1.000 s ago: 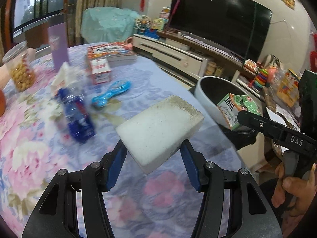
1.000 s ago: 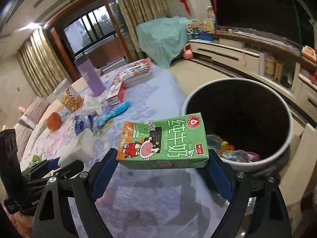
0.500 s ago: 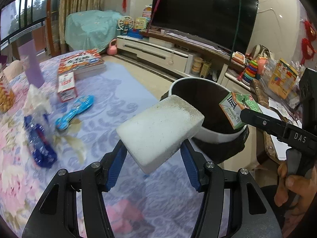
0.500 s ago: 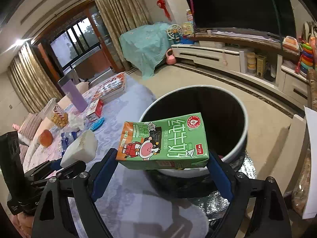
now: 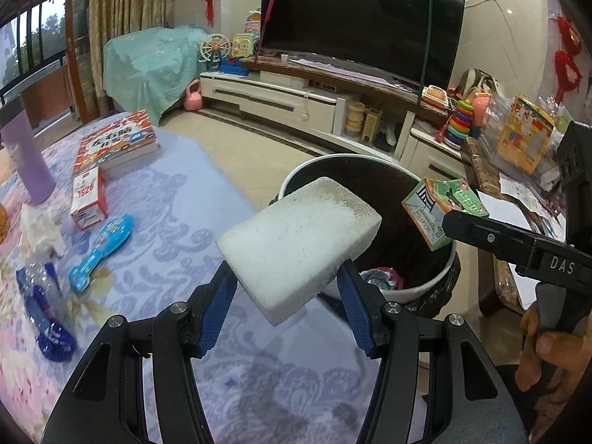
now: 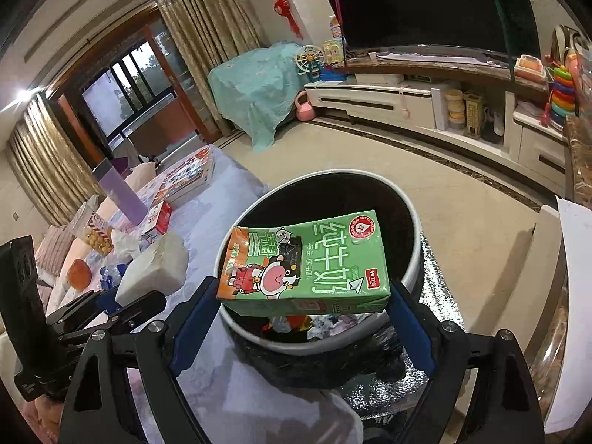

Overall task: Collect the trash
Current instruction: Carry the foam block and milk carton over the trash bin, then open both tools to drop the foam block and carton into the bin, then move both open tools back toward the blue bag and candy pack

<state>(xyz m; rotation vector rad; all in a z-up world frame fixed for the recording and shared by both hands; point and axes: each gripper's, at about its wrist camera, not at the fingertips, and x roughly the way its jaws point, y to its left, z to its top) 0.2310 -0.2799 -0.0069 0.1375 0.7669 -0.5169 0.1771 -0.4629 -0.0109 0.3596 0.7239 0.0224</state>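
Left gripper (image 5: 286,288): jaws clamped the white sponge (image 5: 298,244).
Right gripper (image 6: 301,318): jaws clamped the milk carton (image 6: 307,262) above the bin (image 6: 414,222).

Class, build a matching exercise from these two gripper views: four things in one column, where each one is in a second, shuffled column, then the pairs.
Things:
1. white sponge
2. milk carton
3. blue toothbrush
4. trash bin

Places:
A. lying on the tablecloth
B. clamped in the right gripper
C. on the floor at the table's edge
D. clamped in the left gripper

Pairs: 1-D, 2-B, 3-A, 4-C
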